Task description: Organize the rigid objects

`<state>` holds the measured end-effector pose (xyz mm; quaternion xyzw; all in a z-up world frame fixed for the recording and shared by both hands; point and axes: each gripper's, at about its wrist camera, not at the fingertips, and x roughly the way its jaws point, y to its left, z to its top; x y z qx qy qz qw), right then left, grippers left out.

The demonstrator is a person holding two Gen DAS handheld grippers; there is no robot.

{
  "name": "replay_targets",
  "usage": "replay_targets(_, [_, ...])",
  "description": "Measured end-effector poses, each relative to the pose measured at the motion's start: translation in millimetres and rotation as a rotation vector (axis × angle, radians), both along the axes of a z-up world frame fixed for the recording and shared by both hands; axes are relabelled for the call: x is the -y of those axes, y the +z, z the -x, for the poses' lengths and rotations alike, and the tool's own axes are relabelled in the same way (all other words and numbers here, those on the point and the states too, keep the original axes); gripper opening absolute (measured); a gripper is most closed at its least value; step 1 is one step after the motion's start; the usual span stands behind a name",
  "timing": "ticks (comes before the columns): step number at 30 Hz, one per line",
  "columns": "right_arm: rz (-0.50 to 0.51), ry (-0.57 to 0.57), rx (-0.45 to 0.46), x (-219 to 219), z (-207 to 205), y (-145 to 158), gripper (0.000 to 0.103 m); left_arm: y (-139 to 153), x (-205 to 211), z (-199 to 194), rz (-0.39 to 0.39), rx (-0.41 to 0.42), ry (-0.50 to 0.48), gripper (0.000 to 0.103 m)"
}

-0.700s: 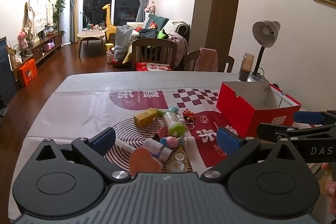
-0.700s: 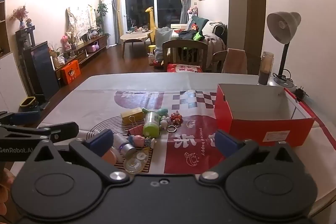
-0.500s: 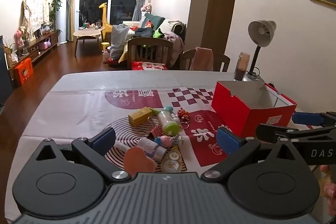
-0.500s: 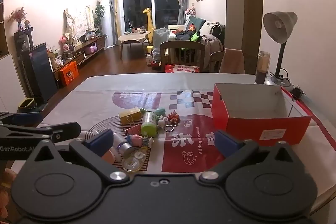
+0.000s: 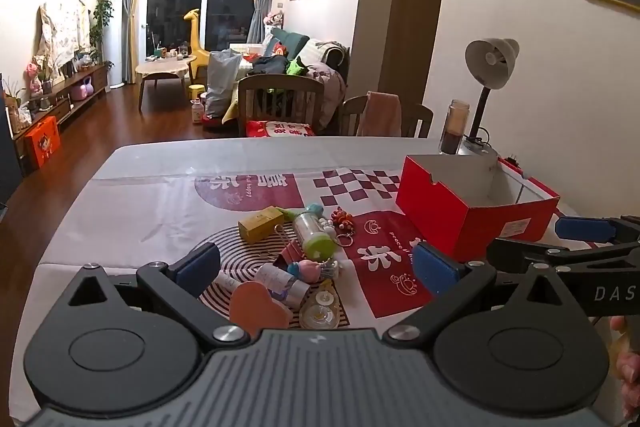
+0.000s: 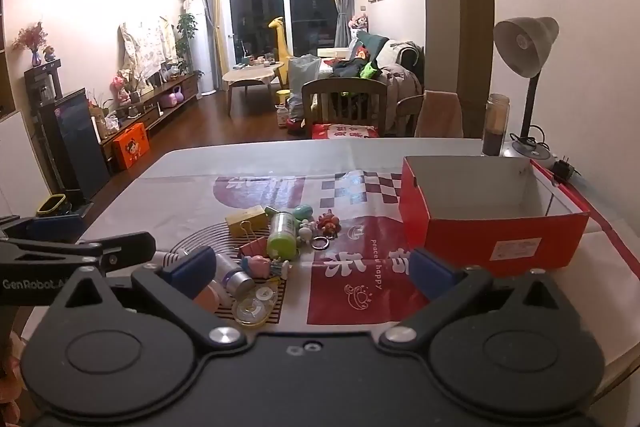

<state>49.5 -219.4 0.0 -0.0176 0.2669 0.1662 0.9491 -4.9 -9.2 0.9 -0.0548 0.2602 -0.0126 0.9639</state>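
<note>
A heap of small objects lies on the patterned tablecloth: a green-capped bottle (image 5: 314, 237) (image 6: 283, 235), a yellow box (image 5: 260, 223) (image 6: 245, 220), a red keychain charm (image 5: 343, 219) (image 6: 329, 220), a pink figurine (image 5: 306, 270), a silver-capped tube (image 6: 236, 277), a pink heart piece (image 5: 256, 309) and a clear tape dispenser (image 5: 320, 311) (image 6: 256, 301). An open red box (image 5: 476, 203) (image 6: 492, 207) stands to their right and looks empty. My left gripper (image 5: 316, 265) is open and empty above the near edge of the heap. My right gripper (image 6: 310, 267) is open and empty beside it.
A desk lamp (image 6: 526, 67) and a dark jar (image 6: 496, 125) stand behind the red box by the wall. Two chairs (image 6: 344, 103) stand at the table's far side. Each gripper shows at the edge of the other's view (image 5: 560, 251) (image 6: 76, 247).
Both grippers have drawn back and risen slightly; the heap and box sit a little further away in view. Nothing was taken hold of.
</note>
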Motion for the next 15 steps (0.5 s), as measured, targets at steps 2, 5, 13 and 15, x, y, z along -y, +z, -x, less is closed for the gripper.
replay_targets(2, [0.003,-0.009,-0.003,-0.1,-0.1,-0.3,0.103,0.1,-0.8,1.0,0.002,-0.002,-0.002,0.103])
replay_targets(5, [0.003,-0.013,-0.005,1.4,-0.5,-1.3,0.103,0.8,0.7,0.1,-0.001,-0.006,-0.002,0.103])
replay_targets(13, [0.005,-0.008,-0.008,0.9,-1.1,-0.4,0.103,-3.1,-4.3,-3.8,0.016,-0.032,0.023,0.103])
replay_targets(15, [0.005,-0.002,-0.007,-0.1,-1.3,0.0,0.103,-2.8,-4.6,-3.9,0.014,-0.033,0.023,0.103])
